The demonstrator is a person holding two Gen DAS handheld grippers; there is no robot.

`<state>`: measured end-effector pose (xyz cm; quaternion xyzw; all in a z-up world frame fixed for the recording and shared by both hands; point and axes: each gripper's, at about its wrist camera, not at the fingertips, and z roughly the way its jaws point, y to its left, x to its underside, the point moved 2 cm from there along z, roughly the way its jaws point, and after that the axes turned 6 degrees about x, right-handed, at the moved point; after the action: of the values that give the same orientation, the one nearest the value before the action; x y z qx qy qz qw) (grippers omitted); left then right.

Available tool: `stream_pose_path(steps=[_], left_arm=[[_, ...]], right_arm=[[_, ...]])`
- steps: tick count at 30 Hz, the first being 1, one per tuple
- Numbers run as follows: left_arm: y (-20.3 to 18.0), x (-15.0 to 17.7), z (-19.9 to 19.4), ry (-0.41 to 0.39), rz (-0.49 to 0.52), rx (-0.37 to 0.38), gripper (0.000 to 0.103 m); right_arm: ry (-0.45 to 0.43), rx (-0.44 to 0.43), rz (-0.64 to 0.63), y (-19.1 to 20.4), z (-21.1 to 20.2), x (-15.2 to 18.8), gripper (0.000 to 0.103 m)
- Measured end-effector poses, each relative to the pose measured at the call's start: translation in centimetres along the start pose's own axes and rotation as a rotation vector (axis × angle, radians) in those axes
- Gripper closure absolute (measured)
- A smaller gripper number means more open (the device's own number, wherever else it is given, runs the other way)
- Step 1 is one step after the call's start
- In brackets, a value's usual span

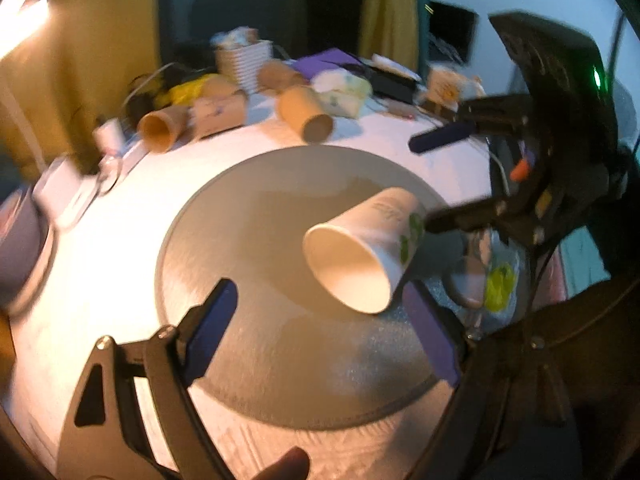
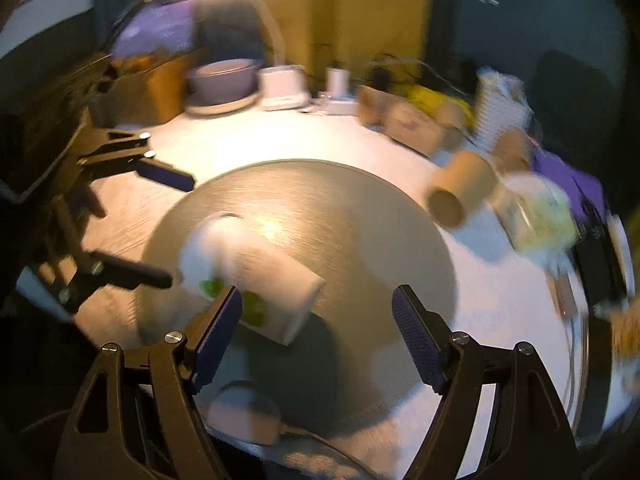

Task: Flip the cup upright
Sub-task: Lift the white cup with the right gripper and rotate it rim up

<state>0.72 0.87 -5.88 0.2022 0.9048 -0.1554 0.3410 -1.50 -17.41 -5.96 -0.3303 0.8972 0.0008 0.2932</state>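
Paper cup lies on its side on the round grey mat mid-tabletop, mouth toward the left wrist cam, green print near its base. Left gripper w/ fingers spread wide, nothing held; its right finger sits just beside the cup rim, contact unclear. Right gripper also spread, empty, left finger overlapping the cup in view. Brown paper cups lie toppled at the far edge. Right cam blurry.
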Motion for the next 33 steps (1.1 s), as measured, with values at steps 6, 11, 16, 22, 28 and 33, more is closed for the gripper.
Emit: stream_pose_path(steps=[6,11,16,22,28,33], left_arm=[[1.3,2.4,-2.0,-0.058,-0.136,-0.018,0.017],[2.0,3.8,-2.0,-0.074,-0.207,-0.008,0.017],[3.0,4.5,-2.2,-0.106,-0.259,0.012,0.017],[4.5,5.4,-2.0,-0.122,-0.317,0.023,0.017],[5.5,6.1,-1.8,-0.114,-0.344,0.039,0.017],[6.0,6.2,-1.9,-0.126,-0.355,0.048,0.017]], right_arm=[[0.060,-0.040,-0.170,3.1,1.9,-1.9,0.023],[0.126,-0.030,-0.311,4.6,3.8,-2.8,0.023],[0.200,-0.032,-0.415,5.7,5.5,-3.1,0.023],[0.273,-0.035,-0.498,6.8,7.7,-3.8,0.023],[0.333,-0.047,-0.567,7.8,9.4,-4.1,0.023],[0.386,-0.047,-0.625,8.5,10.9,-4.2,0.023]])
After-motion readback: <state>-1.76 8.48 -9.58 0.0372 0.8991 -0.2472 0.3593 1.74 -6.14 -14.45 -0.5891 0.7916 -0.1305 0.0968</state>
